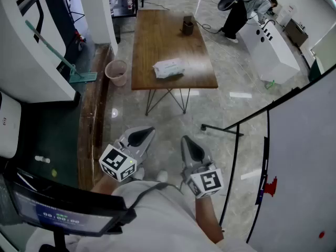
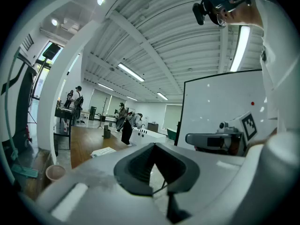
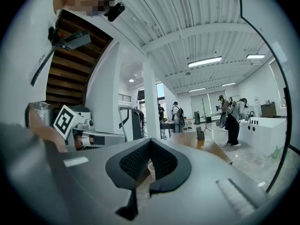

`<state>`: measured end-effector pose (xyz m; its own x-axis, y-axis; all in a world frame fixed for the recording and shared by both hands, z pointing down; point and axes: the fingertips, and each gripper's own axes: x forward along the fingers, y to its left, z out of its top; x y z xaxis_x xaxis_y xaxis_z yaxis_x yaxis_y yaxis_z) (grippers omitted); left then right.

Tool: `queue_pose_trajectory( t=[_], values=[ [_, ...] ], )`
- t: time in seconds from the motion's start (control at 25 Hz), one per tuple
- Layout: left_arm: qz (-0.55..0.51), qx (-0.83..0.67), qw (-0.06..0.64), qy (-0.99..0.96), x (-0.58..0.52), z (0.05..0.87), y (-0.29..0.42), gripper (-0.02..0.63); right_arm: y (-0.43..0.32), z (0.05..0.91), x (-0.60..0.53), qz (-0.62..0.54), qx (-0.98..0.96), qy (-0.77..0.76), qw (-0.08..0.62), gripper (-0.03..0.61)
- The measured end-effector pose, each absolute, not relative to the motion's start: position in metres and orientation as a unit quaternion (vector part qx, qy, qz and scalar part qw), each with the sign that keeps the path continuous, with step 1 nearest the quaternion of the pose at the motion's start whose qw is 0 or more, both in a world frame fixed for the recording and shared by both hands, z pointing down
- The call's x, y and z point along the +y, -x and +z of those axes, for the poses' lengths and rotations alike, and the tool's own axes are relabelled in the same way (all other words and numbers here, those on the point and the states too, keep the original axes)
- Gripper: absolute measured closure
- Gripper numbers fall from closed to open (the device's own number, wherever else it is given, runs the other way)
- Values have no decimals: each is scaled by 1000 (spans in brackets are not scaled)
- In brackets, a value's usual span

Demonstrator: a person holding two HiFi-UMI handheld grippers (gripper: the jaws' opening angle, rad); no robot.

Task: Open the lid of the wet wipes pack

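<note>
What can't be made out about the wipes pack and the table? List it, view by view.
- Wet wipes pack, head view: too small and far off to show where its lid lies or whether it is shut.
- The same pack, left gripper view: only a thin pale sliver seen edge-on, with no detail.
- Dark object at the table's far end, head view: too small to identify.

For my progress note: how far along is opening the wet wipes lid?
Done: nothing visible. In hand: left tool and right tool are shut and empty, away from the wooden table. Remaining: reach the wet wipes pack lying there, then open its lid.
</note>
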<state>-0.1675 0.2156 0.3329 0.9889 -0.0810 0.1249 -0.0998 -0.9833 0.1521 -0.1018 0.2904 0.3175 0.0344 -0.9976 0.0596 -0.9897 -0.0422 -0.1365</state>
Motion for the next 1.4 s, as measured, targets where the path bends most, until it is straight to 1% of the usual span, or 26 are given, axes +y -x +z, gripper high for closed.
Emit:
queue_pose_trajectory(
  t=[0.16, 0.44, 0.6, 0.8, 1.12, 1.4],
  values=[
    [62, -41, 85, -994, 216, 333, 167, 609, 101, 316, 290, -63, 693, 718, 28, 569],
    [59, -26, 58, -996, 222, 332, 165, 609, 102, 320, 290, -59, 694, 717, 25, 570],
    [60, -24, 54, -996, 219, 330, 163, 609, 101, 319, 287, -62, 694, 717, 21, 569],
    [57, -25, 54, -997, 215, 331, 163, 609, 95, 315, 287, -66, 680, 729, 45, 569],
    [54, -17, 56, -997, 167, 330, 188, 609, 112, 311, 246, -65, 665, 743, 40, 569],
    [53, -3, 56, -997, 148, 334, 207, 609, 128, 318, 236, -78, 643, 761, 39, 569]
  ],
)
